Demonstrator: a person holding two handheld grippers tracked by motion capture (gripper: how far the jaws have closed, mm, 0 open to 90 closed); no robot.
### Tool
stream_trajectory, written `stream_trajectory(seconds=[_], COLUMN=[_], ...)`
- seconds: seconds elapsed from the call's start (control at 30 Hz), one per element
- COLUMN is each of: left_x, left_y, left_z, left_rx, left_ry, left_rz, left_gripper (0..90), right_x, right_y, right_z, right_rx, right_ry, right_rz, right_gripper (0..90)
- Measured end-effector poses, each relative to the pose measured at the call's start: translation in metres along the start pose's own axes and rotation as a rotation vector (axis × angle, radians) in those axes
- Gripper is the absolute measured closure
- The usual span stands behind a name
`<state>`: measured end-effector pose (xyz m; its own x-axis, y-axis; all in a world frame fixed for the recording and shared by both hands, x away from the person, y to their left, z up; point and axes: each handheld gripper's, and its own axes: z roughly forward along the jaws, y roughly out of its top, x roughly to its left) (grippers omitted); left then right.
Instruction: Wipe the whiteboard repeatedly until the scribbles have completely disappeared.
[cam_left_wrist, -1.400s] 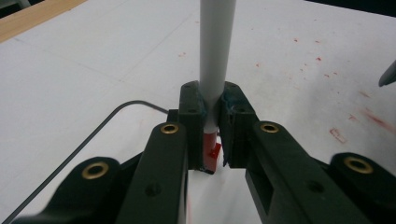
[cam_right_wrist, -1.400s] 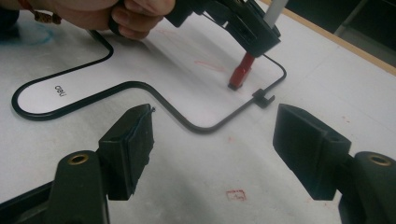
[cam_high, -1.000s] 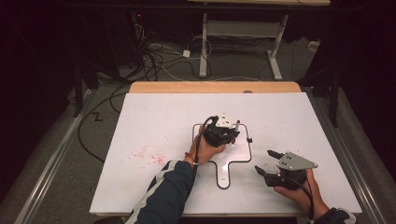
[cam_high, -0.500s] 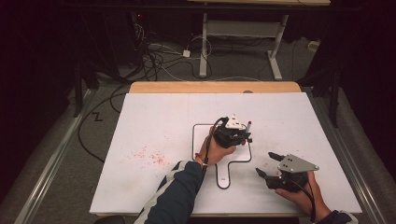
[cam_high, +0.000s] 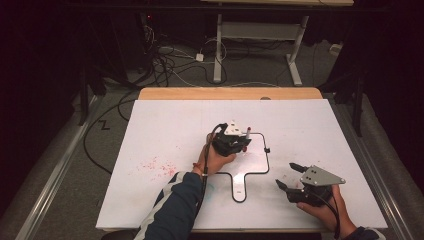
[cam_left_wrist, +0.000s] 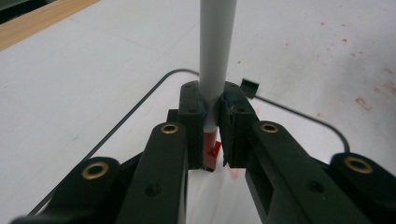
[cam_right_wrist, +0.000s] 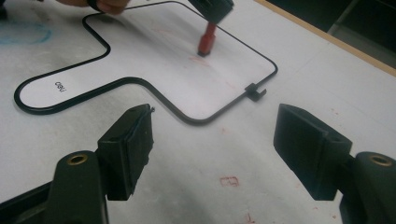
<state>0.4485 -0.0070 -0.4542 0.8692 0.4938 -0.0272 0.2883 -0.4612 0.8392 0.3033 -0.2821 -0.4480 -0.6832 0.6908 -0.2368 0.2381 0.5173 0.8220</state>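
A dark room with cables on the floor surrounds a table covered by a white sheet (cam_high: 165, 130); its wooden far edge shows beyond the sheet. Near the middle of the sheet, toward the near edge, lies a small whiteboard (cam_high: 252, 160) with a thin black rim and a handle pointing at the near edge.

The left gripper (cam_high: 231, 141) is clamped on a red marker (cam_left_wrist: 214, 70), holding it upright with its red tip (cam_right_wrist: 206, 44) down on the board's far part. In the right gripper view a faint red trace lies just beside the tip, so the step in hand looks like drawing or writing on the board. The next move would call for steady downward pressure while the tip is dragged across, with the board kept from sliding.

The right gripper (cam_high: 292, 176) rests near the sheet's near right corner, well apart from the board, its jaws wide apart and holding nothing.

What the red trace forms is too faint to read. Small print on the handle is blurred. Red specks (cam_high: 157, 167) toward the sheet's left edge are unclear stains.
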Motion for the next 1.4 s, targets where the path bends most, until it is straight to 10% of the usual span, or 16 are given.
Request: stream_trajectory(seconds=[0.33,0.87,1.07,1.4], left_x=[0.012,-0.049,-0.033,0.017], left_y=[-0.013,0.029,0.018,-0.026], left_z=[-0.016,0.047,0.027,-0.035], left_rx=[-0.019,-0.017,0.004,-0.014], left_ry=[0.021,-0.038,-0.050,-0.003], left_rz=[-0.048,0.064,0.059,-0.065], left_gripper=[79.2,79.2,79.2,79.2], right_x=[0.001,-0.001,-0.001,0.000], right_y=[0.000,-0.002,-0.002,-0.001], right_z=[0.001,0.001,0.000,0.002], right_rx=[0.005,0.011,0.009,0.013], right_ry=[0.002,0.014,0.011,0.010], right_rz=[0.000,-0.003,0.003,0.002], right_gripper=[29.3,29.3,29.3,29.3])
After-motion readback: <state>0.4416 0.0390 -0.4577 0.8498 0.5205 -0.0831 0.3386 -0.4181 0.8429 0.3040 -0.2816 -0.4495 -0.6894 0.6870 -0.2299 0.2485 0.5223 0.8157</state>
